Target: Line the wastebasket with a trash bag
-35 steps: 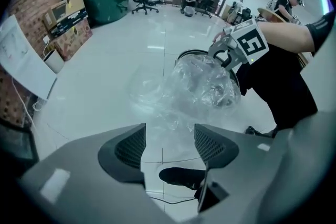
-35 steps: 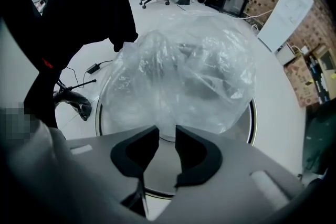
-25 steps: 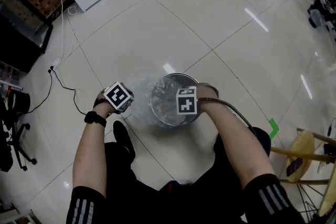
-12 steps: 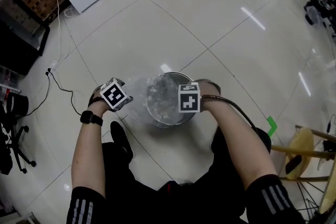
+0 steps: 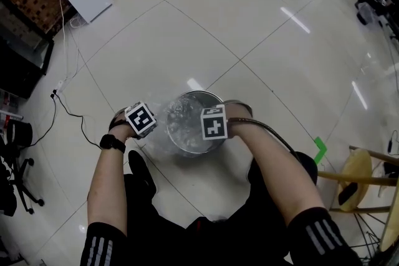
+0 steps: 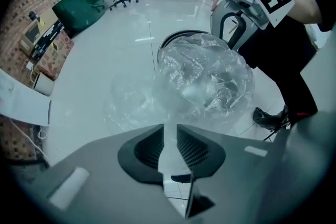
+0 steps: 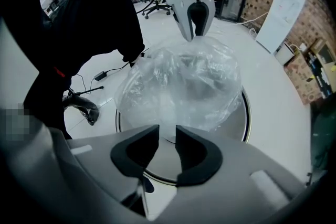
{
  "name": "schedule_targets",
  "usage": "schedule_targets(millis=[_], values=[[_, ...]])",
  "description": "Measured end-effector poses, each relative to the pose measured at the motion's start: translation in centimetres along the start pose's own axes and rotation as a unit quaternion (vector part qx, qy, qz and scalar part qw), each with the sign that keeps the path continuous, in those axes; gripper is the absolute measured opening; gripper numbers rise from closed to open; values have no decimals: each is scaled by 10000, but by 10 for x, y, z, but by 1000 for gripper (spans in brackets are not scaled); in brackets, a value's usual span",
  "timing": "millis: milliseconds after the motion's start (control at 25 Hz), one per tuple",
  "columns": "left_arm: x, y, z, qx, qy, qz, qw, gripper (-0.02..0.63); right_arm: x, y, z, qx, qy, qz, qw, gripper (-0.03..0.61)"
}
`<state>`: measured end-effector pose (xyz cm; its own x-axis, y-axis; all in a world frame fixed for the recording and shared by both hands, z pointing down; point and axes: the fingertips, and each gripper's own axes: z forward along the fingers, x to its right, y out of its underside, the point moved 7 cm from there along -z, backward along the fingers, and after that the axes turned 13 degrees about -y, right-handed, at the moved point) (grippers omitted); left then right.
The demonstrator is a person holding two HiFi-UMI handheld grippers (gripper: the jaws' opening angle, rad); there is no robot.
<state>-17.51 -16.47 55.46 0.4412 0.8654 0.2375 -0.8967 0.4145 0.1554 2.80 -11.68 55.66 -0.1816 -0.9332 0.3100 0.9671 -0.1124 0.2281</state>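
My right gripper (image 7: 167,136) pinches the trash bag (image 7: 178,78) above the wastebasket (image 7: 244,113) rim. The left gripper (image 6: 169,134) has just been closing on film opposite (bag ballooned, not yet seated), so I can stretch the mouth.

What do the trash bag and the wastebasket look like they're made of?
Trash bag: thin, clear plastic film with a glossy finish; it crinkles, and the bin shows through it.
Wastebasket: probably metal with a silvery, slightly shiny finish, judging by the grey sheen on its round wall and rim; coated plastic cannot be ruled out.
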Motion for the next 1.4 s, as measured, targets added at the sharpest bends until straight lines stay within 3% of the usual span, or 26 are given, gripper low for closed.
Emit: schedule_targets(millis=[80,240,360,480,680,960,1120,1400], values=[[-1,-10,-8,84,-89,51,9999,1,0,0,-2,41,1,2,10000,110],[-10,-51,-47,703,-658,402,9945,-5,0,-2,-9,255,-14,70,9996,110],[-7,-83,-79,1281,-1071,646,9838,-5,-6,-3,-11,321,-67,61,9994,112],[9,-107,-94,1716,-1187,953,9733,-5,-11,-1,-24,540,-34,107,9985,112],[43,-122,-92,1991,-980,1316,9661,-3,-7,16,-64,1081,253,363,9932,112],[106,-148,-75,2261,-639,1756,9560,12,8,40,-111,1682,1390,898,9718,114],[137,-156,-60,2237,-448,2092,9509,53,0,34,-121,2098,1274,878,9654,138],[167,-159,-55,2364,-162,2374,9421,69,-9,27,-102,1389,1407,94,9802,210]])
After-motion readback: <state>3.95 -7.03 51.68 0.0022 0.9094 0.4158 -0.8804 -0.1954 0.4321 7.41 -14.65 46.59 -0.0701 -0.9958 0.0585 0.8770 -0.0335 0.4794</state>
